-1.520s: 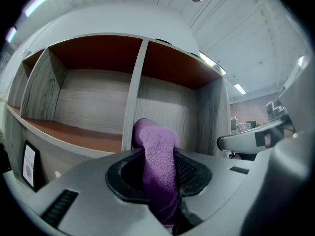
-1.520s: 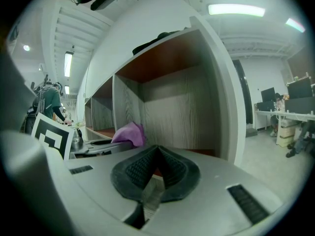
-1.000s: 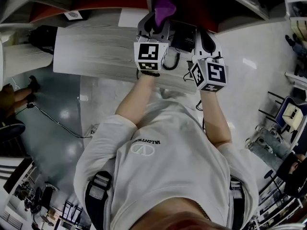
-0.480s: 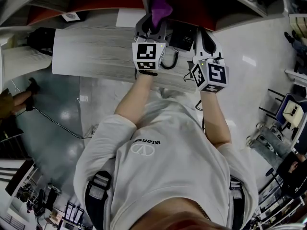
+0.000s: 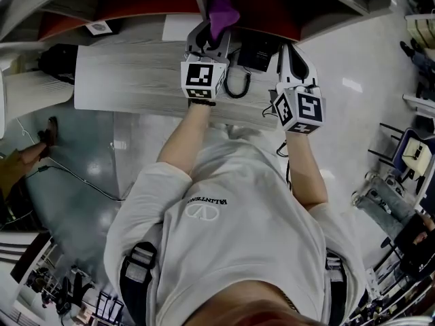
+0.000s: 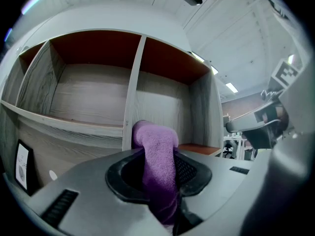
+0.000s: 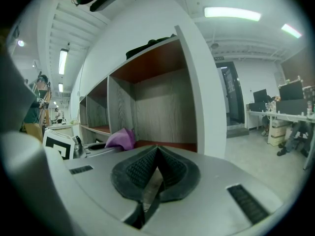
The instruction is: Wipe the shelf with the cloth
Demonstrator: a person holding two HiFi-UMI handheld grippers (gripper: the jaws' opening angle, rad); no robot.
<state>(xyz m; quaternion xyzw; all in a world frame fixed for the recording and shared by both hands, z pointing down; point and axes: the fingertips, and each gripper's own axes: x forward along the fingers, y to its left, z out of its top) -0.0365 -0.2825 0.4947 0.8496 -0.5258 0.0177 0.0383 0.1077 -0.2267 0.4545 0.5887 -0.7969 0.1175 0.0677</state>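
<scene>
My left gripper (image 5: 207, 34) is shut on a purple cloth (image 5: 221, 10), which sticks up out of the jaws in front of the shelf (image 5: 136, 2). In the left gripper view the cloth (image 6: 155, 140) stands folded between the pads, level with the upright divider (image 6: 131, 100) of the wood-grain shelf (image 6: 83, 95). My right gripper (image 5: 293, 54) hangs beside it to the right, shut with nothing in it. From the right gripper view the closed pads (image 7: 173, 170) face the shelf's right compartment (image 7: 162, 97), with the cloth (image 7: 120, 139) at the left.
A white wood-grain desk (image 5: 129, 73) lies below the shelf, with a black device and cable (image 5: 253, 51), a sheet of paper (image 5: 178, 27) and a small card (image 5: 99, 27). Chairs (image 5: 413, 160) stand at the right. A person's legs (image 5: 27, 156) show at the far left.
My left gripper has shifted slightly left and toward the shelf with the cloth still in it. The right gripper has barely moved.
</scene>
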